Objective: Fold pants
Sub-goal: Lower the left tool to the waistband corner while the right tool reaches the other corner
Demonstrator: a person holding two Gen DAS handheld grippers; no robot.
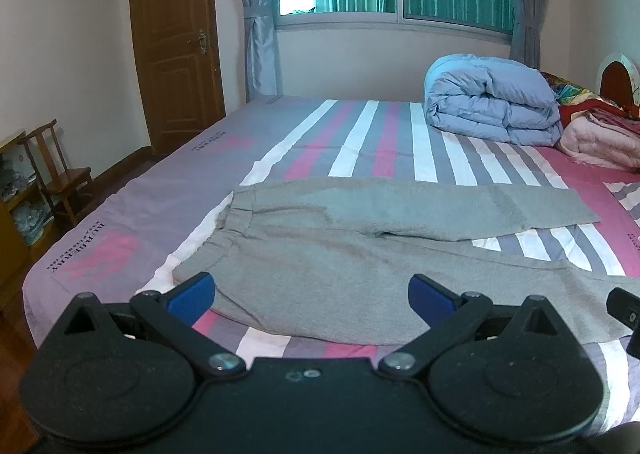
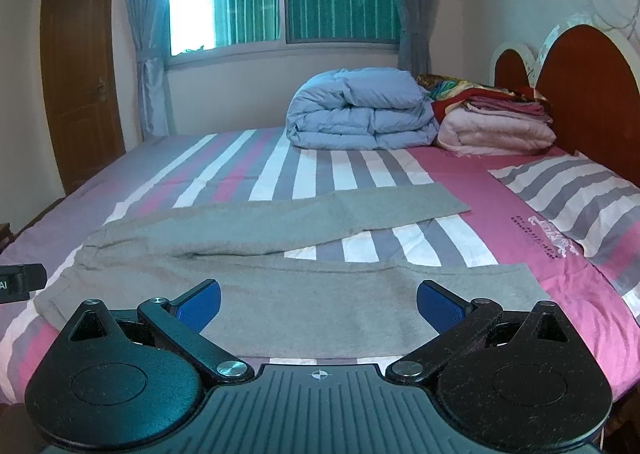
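- The grey pants (image 1: 360,254) lie flat and unfolded on the striped bed sheet (image 1: 352,141), filling the middle band of both wrist views.
- My left gripper (image 1: 312,294) has its blue pads spread wide apart, holding nothing. It hangs over the near edge of the cloth at the waistband (image 1: 236,213) end, which sits at centre left of that frame.
- My right gripper (image 2: 318,302) is likewise spread wide and empty, low in its frame over the near leg (image 2: 400,286). Whether either set of pads touches the fabric I cannot tell.
- The long axis of the pants runs left to right across both frames, crosswise to my fingers: waist to the left, cuffs to the right.
- The two legs part in a V. The far leg (image 2: 360,205) angles toward the upper right, with sheet showing between them.
- My judgement: the left gripper is nearer the waist, the right nearer the near cuff (image 2: 516,278), so the near leg wants lifting away from me onto the far leg.
- A folded blue duvet (image 2: 360,109) and stacked blankets (image 2: 496,125) sit well apart, upper right.
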